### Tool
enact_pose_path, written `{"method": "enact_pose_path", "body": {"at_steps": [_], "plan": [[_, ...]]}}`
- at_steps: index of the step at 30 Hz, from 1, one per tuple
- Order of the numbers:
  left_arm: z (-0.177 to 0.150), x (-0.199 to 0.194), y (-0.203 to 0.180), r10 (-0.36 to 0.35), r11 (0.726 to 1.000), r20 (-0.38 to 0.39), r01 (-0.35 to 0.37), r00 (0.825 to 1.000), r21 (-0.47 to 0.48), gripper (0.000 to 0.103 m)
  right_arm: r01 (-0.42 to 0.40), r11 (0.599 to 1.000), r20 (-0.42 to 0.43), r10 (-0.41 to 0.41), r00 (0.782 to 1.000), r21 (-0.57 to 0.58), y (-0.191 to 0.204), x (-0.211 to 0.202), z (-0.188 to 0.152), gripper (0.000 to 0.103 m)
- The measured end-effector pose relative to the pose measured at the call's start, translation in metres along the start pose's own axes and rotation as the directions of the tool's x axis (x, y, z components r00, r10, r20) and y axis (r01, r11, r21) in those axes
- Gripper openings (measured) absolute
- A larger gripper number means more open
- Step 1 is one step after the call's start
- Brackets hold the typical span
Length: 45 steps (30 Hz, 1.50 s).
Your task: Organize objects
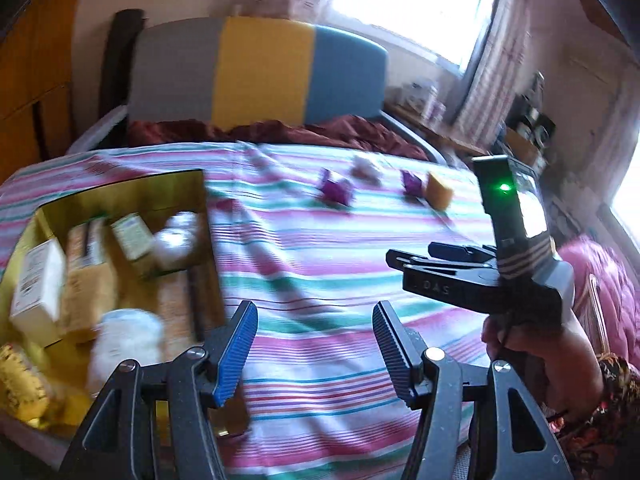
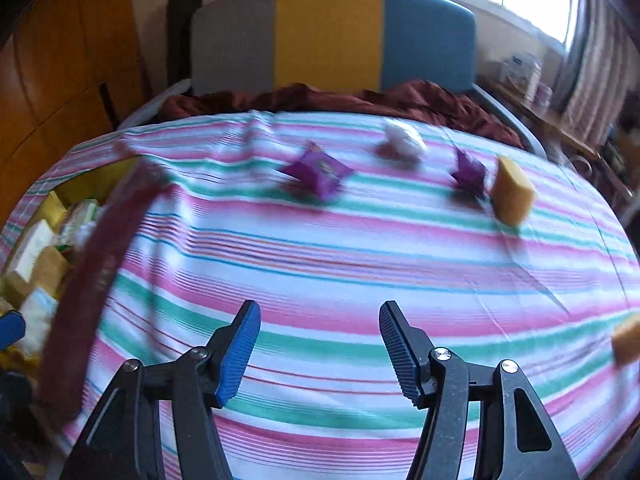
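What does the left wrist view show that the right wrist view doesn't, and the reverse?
Left only: the right gripper seen from the side, the hand holding it, and the yellow box interior. Right only: a second orange block at the right edge. Both: the striped sheet, two purple packets, a white lump, an orange block, empty open jaws.

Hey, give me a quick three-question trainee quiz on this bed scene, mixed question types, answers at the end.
1. True or false: the right gripper holds a purple packet.
2. How many purple packets lie on the striped sheet?
3. The yellow box sits: A) by the headboard; B) at the sheet's left side; C) under the window.

Key: 1 false, both grippers are open and empty; 2 two; 3 B.
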<state>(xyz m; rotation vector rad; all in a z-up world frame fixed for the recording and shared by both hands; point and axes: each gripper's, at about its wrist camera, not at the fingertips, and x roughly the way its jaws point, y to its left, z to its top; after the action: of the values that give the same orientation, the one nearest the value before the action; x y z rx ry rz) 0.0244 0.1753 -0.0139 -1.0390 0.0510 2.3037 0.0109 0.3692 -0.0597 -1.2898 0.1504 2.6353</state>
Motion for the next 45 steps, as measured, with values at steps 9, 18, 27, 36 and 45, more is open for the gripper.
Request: {"method": "enact_pose_path", "body": {"at_steps": [9,18,27,36,45], "plan": [[-0.002,0.047,-0.04,-0.071,0.995,-0.096,0.077,0.993,0.059,0.061,0.102,0.986,0.006,-0.103,0.995,0.131,-0.09,0.019,-0.006,0.067],[-0.001,0.069,-0.052,-0.072,0.995,-0.131,0.081,0.989,0.059,0.061,0.175,0.946,0.096,-0.208,0.973,0.274,-0.178,0.033,0.056,0.068],[0.003,0.082,-0.054,-0.048,0.996,-0.151,0.06,0.987,0.071,0.061,0.148,0.94,0.121,-0.192,0.974,0.308,-0.206,0.093,0.087,0.062],[0.024,0.11,-0.056,-0.032,0.999,-0.153,0.037,0.988,0.029,0.061,0.142,0.936,0.129,-0.192,0.973,0.323,-0.205,0.094,0.078,0.037],[0.071,0.144,-0.054,0.077,0.997,-0.081,-0.076,0.994,0.014,0.068,0.191,0.936,0.118,-0.234,0.965,0.297,-0.188,0.068,0.049,0.037]]}}
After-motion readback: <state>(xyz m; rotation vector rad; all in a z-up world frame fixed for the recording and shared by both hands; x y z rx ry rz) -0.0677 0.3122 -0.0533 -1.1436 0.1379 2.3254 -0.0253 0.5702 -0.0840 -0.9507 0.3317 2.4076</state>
